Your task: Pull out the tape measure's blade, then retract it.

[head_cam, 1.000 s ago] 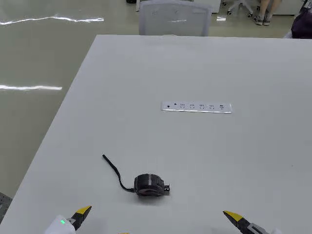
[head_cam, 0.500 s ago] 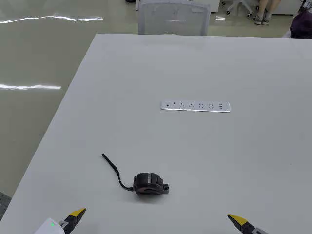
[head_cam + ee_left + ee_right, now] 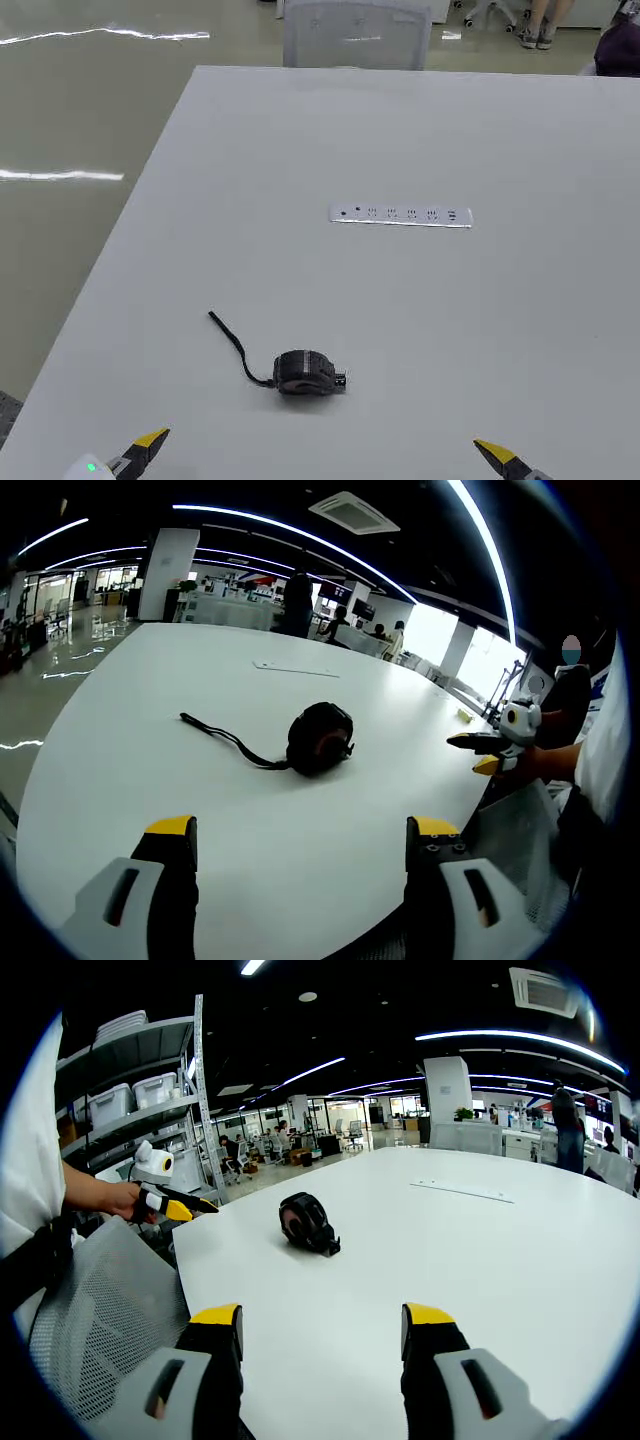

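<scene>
A black tape measure (image 3: 305, 373) lies on the white table (image 3: 400, 300) near its front edge, its black wrist strap (image 3: 232, 345) trailing off to the left. Its blade is wound in. My left gripper (image 3: 300, 835) stands open over the near table edge, left of the tape measure (image 3: 320, 738) and short of it; one yellow tip (image 3: 150, 438) pokes into the head view's bottom left. My right gripper (image 3: 320, 1320) is open too, near the edge, with the tape measure (image 3: 306, 1222) ahead and one yellow tip (image 3: 497, 453) at the head view's bottom right. Neither holds anything.
A white power strip (image 3: 400, 216) lies flat in the middle of the table. A grey chair (image 3: 357, 35) stands at the far edge. A mesh chair back (image 3: 100, 1310) sits below the near edge, with shelving (image 3: 140, 1090) off to one side.
Both grippers have drawn back toward the near table edge and lower in the head view. The tape measure has not moved.
</scene>
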